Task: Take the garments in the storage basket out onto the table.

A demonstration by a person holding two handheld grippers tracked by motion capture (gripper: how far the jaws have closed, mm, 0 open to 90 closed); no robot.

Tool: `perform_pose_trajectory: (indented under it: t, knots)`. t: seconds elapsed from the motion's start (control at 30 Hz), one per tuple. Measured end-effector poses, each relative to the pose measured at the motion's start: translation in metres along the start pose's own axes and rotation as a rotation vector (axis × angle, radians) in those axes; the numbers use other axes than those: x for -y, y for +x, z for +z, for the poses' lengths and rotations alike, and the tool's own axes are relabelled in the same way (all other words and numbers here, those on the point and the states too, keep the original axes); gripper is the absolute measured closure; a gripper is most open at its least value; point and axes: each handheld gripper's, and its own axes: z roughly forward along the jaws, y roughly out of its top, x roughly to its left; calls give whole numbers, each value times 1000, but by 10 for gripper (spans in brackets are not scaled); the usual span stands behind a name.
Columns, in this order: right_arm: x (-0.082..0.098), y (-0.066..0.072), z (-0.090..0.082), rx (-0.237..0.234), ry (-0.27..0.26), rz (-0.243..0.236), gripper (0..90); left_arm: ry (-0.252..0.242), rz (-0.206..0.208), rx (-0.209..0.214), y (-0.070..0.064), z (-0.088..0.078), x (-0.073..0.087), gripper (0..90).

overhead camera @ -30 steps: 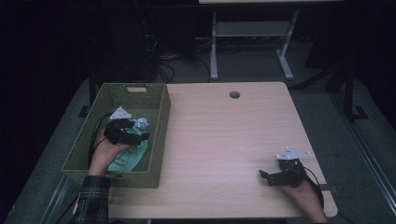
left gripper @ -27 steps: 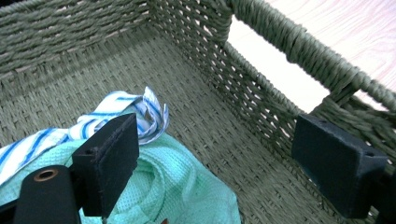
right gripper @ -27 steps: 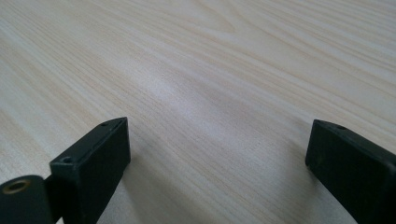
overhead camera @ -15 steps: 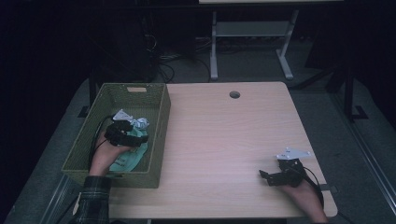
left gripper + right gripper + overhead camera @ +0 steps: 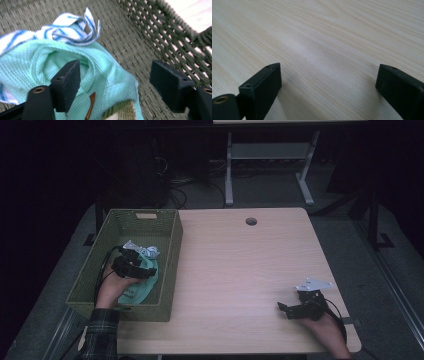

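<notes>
My left gripper (image 5: pixel 146 270) (image 5: pixel 115 75) reaches down into the green woven basket (image 5: pixel 175 251) (image 5: pixel 162 32) at the table's left. Its jaws stand open and have just been closing a little. A teal waffle cloth (image 5: pixel 142 289) (image 5: pixel 37 65) lies bunched between and under them, and the pads do not press on it. A white cloth with blue stripes (image 5: pixel 145 251) (image 5: pixel 65 27) lies crumpled just beyond the teal one. My right gripper (image 5: pixel 286 309) (image 5: pixel 328 75) rests open on the bare wooden table (image 5: pixel 240 265) (image 5: pixel 317 37) near its front right corner, with nothing between its jaws.
The basket's right wall rises close beside my left gripper's right jaw. A round cable hole (image 5: pixel 251 221) sits at the table's far edge. A printed paper label (image 5: pixel 120 112) peeks from under the teal cloth. A white metal frame (image 5: pixel 270 165) stands on the floor behind.
The left hand has edged only slightly over the cloths in the basket. The right gripper has kept still.
</notes>
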Motion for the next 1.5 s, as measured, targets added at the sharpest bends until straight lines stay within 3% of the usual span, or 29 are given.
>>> perform_pose_trajectory:
  t: [0.43,0.6,0.73,0.83,0.97,1.17,1.5]
  knots:
    - [0,0,0,0,0,0,60,64,-41,41,1,4,3,439]
    - [0,0,0,0,0,0,61,111,-62,59,3,5,3,596]
    - [0,0,0,0,0,0,61,145,-63,55,2,5,2,752]
    - [0,0,0,0,0,0,61,165,-77,50,2,5,1,821]
    - [0,0,0,0,0,0,61,144,-76,35,2,1,0,826]
    - [0,0,0,0,0,0,61,65,-89,27,5,-8,-1,827]
    - [0,0,0,0,0,0,60,-31,-112,43,6,-20,-4,830]
